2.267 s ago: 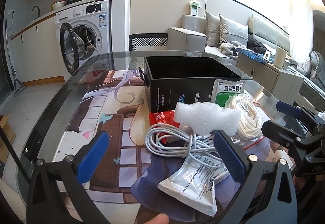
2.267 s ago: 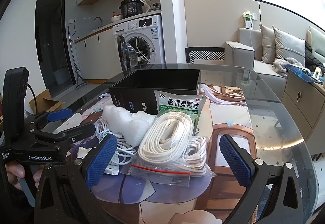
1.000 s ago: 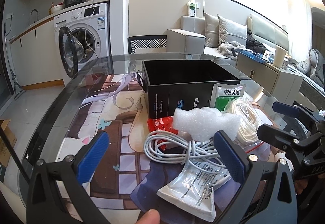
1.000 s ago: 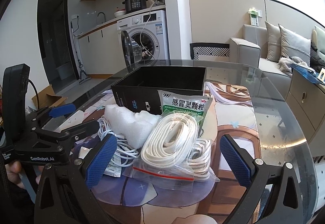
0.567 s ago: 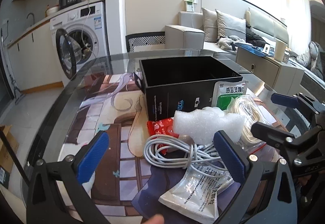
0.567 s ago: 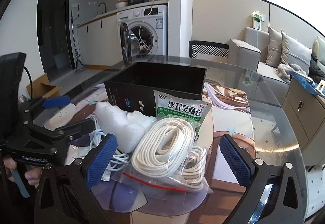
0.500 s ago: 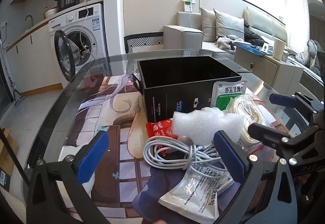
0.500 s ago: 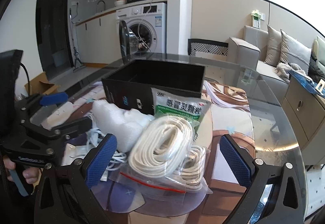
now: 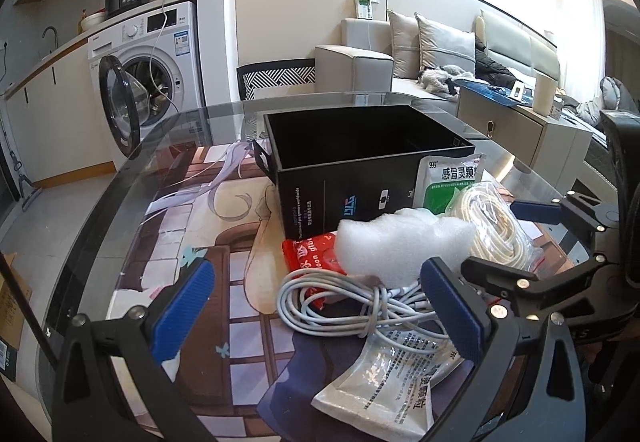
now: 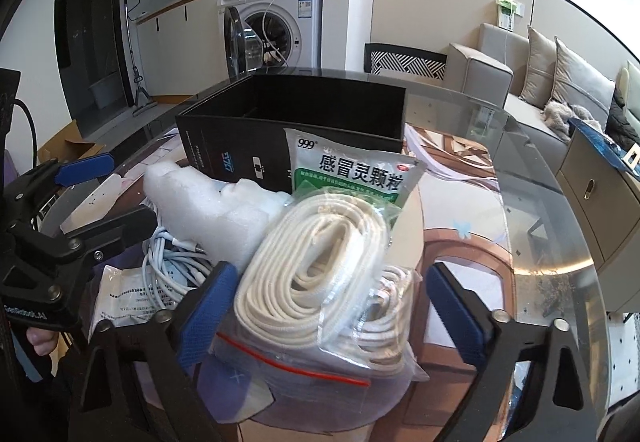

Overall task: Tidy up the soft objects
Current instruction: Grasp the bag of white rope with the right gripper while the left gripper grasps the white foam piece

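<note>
A clear zip bag of white rope (image 10: 320,282) lies on top of the pile, between the pads of my right gripper (image 10: 330,310). Its jaws are closing; the left pad is at the bag's edge and the right pad stands apart from it. Behind the bag lean a green-and-white medicine packet (image 10: 352,169), a white foam piece (image 10: 212,209) and an open black box (image 10: 296,109). My left gripper (image 9: 316,306) is open above a coiled white cable (image 9: 340,302), with a red packet (image 9: 312,258) and a silver sachet (image 9: 392,382) close by.
Everything rests on a round glass table (image 9: 120,201) with a picture mat under the glass. The table's rim curves close on the right (image 10: 580,282). A washing machine (image 9: 152,73) with its door open, a sofa (image 9: 440,53) and a low cabinet (image 9: 520,129) stand beyond.
My right gripper has come forward and down over the rope bag, and its pads have drawn closer together. The left gripper has hardly moved.
</note>
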### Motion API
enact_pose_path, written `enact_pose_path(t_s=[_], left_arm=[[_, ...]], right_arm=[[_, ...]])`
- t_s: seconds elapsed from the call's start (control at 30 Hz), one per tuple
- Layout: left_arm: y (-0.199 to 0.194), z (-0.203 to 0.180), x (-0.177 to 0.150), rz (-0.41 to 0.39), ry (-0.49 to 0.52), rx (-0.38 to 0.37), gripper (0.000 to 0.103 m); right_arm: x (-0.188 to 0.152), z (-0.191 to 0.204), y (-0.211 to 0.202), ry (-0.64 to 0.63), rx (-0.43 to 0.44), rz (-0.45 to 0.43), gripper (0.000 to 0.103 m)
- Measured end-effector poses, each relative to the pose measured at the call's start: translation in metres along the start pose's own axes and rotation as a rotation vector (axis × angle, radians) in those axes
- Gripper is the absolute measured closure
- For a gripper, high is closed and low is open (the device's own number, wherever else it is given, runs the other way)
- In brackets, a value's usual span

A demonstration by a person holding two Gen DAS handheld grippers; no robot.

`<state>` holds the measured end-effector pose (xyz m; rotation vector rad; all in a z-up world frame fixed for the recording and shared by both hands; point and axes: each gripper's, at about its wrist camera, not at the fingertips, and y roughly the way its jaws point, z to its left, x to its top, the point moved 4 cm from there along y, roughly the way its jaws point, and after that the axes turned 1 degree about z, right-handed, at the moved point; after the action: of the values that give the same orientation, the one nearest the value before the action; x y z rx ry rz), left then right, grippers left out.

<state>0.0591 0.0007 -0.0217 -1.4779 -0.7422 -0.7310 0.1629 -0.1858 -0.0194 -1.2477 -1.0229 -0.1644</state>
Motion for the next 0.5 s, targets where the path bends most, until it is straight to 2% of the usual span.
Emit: enact_pose_path(t_s=[0.13,0.2,0.23,0.3,0.5], left_arm=[[0.0,0.001,-0.001,0.003,-0.004,-0.001,0.0],[0.0,0.001,0.0,0.003,-0.001,-0.005,0.0],[0.0,0.0,0.0,0.004,0.001,-0.007,0.0],[0.0,-0.002,0.0,0.005,0.003,-0.013,0.0],[0.0,-0.007,0.001,0.01,0.019,-0.032,0.0]], right_arm=[[0.003,0.001,0.002,-0.008,-0.001,0.003,0.027],[0.002,-0.003,0.0,0.005,0.004,-0.004,0.042],[0.002,-0.004,-0.001,0.013,0.007,-0.007,0.044],[0.001,-0.009,-0.004,0.028,0.013,-0.018,0.054],[-0.004,-0.013,-0.012,0.034,0.015,-0.039,0.06]])
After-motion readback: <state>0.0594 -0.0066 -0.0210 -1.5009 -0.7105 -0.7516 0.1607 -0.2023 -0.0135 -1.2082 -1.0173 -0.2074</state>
